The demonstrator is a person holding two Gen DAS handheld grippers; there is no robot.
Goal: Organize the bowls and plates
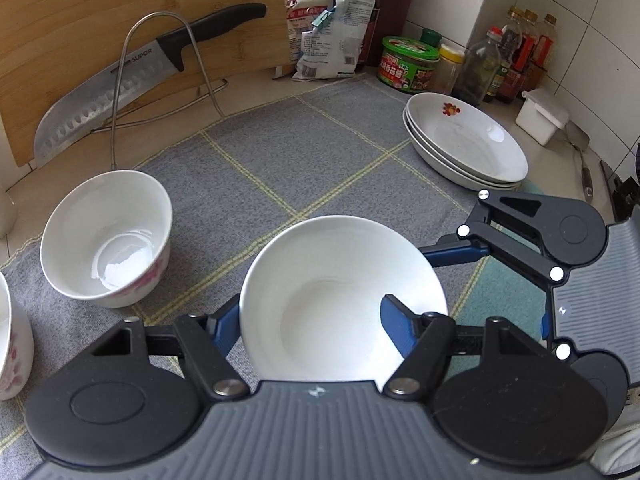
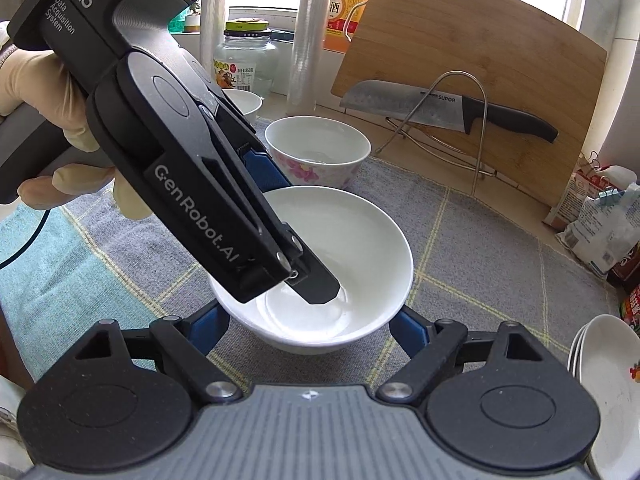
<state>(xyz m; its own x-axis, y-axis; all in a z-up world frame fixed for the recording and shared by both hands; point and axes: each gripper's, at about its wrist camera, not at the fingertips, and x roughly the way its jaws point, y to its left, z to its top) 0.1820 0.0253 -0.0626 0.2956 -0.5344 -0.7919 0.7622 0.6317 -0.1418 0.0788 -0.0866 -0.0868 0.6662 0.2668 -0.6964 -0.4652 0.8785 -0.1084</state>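
- A grey checked cloth [image 1: 320,152] covers the counter, and all the dishes sit on or over it.
- A bamboo cutting board [image 1: 120,20] leans upright at 11 o'clock from the held bowl, propped in a wire rack [image 1: 168,60].
- The left gripper [image 1: 312,308] comes in from 10 o'clock in the right wrist view, carried by a gloved hand [image 2: 48,120]. It is clamped on the wall of the plain white bowl [image 1: 336,304], one finger down inside the bowl and the other outside it.
- The right gripper [image 2: 310,320] reaches in from 3 o'clock in the left wrist view. Its blue fingers bracket the same bowl low on its outer wall and look pressed against both sides, so it too grips the bowl.
- A stack of white plates [image 1: 468,140], the top one marked with a small red motif, rests at 2 o'clock, well apart from the bowl.
- The plain white bowl sits upright near the middle of the cloth, between both grippers. I cannot tell whether its base is clear of the cloth.
- A flower-patterned bowl [image 1: 104,240] stands upright at 9 o'clock, near the held bowl but not touching it.
- A black-handled knife [image 1: 120,76] lies across the rack, against the board.
- Jars and bottles [image 1: 408,64] crowd the tiled corner at 1 o'clock.
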